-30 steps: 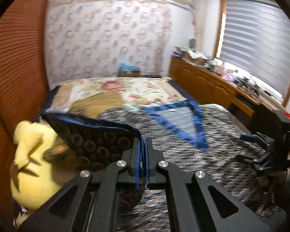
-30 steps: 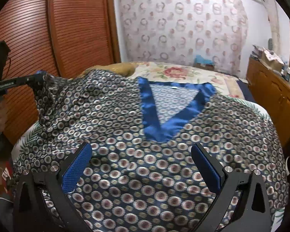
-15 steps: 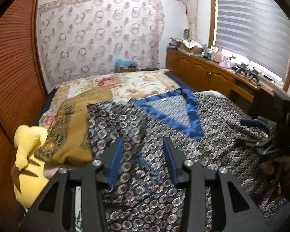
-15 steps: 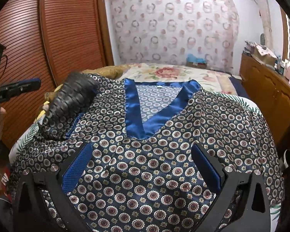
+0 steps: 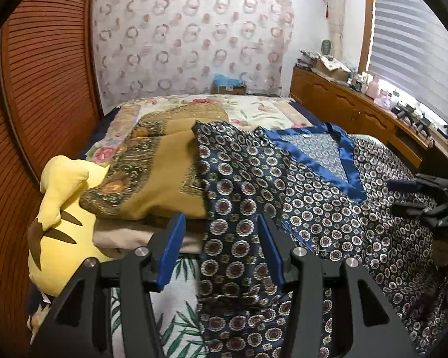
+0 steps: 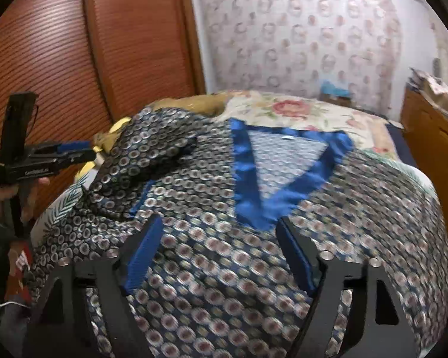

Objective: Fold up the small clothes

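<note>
The patterned top (image 5: 322,205) lies spread on the bed (image 5: 254,110), its sleeve folded inward just ahead of the left gripper (image 5: 221,249). Both the left and the right gripper (image 6: 219,255) are apart, holding nothing. Next, pinch the opposite sleeve's hem squarely and lay it flat across.

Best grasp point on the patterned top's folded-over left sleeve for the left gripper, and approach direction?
Grip the sleeve's raised outer fold edge, where it humps over the mustard cloth. Come from the left, low and roughly level: that edge stands off the bed, so one finger can probably slip under. The left gripper is open, facing it. Elsewhere the patterned top lies flat, giving no pinchable edge.
</note>
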A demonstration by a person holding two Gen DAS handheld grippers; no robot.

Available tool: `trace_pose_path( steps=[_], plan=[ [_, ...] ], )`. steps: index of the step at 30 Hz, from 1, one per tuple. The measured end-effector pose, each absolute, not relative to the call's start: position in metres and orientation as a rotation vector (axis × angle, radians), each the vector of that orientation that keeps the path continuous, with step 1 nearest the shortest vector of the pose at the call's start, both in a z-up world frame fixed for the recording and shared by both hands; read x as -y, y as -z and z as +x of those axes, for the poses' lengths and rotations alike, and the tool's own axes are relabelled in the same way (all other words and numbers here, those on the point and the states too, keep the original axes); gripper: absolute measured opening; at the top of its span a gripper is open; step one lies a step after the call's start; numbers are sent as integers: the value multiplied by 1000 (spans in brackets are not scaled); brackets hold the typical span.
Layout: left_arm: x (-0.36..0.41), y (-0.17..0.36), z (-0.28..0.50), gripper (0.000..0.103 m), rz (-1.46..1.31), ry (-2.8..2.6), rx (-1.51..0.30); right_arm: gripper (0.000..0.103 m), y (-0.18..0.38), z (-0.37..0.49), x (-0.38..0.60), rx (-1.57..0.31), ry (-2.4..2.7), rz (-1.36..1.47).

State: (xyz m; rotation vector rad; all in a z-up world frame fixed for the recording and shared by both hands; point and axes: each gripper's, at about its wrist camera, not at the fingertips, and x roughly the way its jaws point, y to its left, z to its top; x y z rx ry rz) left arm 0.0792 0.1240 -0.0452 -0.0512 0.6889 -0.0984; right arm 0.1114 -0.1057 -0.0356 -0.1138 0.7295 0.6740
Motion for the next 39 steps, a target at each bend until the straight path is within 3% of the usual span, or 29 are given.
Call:
trace_pose_path(
  steps=[11,18,22,25,34,36,37,39],
  plan=[
    [-141,38,75,49,-92,61,-650,42,67,132,-8,-891,-919,-211],
    [-147,37,76,49,-99,43,-632,29,88,135,-47,-941,-946,-281],
    [-146,38,79,49,-107,49,-634,9,95,128,-55,-900,-938,-346],
    [-143,37,86,49,-102,50,-640,2,93,128,-51,-894,-951,-337],
    [-131,39,128,49,-83,74,-679,2,70,108,4,-853,-847,-248],
    [-129,45,142,49,-87,78,-701,10,72,113,3,-863,-828,-243],
    [-129,47,146,49,-91,82,-709,20,71,112,6,-857,-799,-257],
    [-129,52,158,49,-103,94,-733,24,70,115,12,-836,-768,-267]
  ],
)
